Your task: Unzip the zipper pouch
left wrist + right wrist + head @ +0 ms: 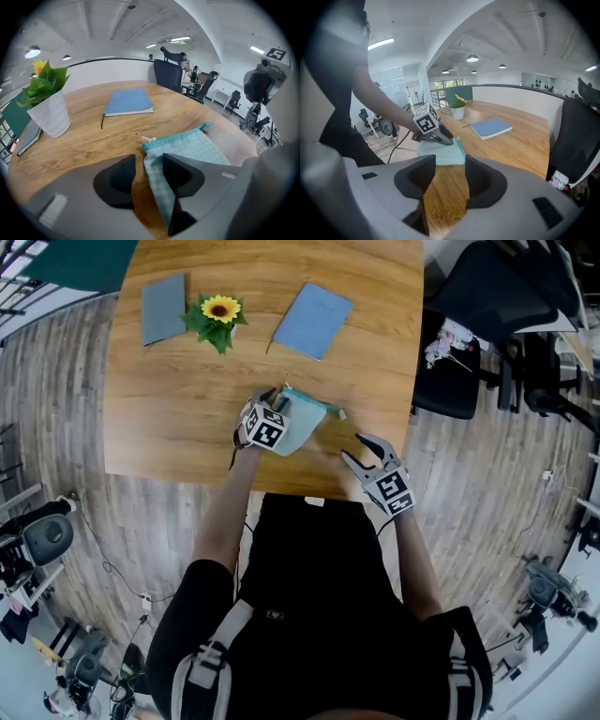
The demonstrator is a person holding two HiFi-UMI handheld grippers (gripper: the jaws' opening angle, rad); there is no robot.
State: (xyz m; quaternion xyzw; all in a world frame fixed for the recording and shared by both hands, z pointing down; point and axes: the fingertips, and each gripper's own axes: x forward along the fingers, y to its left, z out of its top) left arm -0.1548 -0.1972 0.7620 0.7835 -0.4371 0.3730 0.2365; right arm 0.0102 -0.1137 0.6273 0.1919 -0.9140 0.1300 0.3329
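Observation:
A pale teal checked zipper pouch (307, 420) lies flat on the wooden table (187, 409), near its front edge. In the left gripper view its zipper band runs along the far side, with the small white pull (149, 139) at the left end. My left gripper (149, 160) sits low over the pouch's (187, 150) near left corner. Its jaws stand apart with the fabric edge between them, not pressed. My right gripper (356, 448) hovers open over bare wood to the right of the pouch (440, 152), nothing between its jaws.
A blue notebook (314, 320) lies at the back right and a grey one (164, 307) at the back left. Between them stands a white pot with a sunflower (219, 317). A black chair (459, 352) stands beside the table's right edge.

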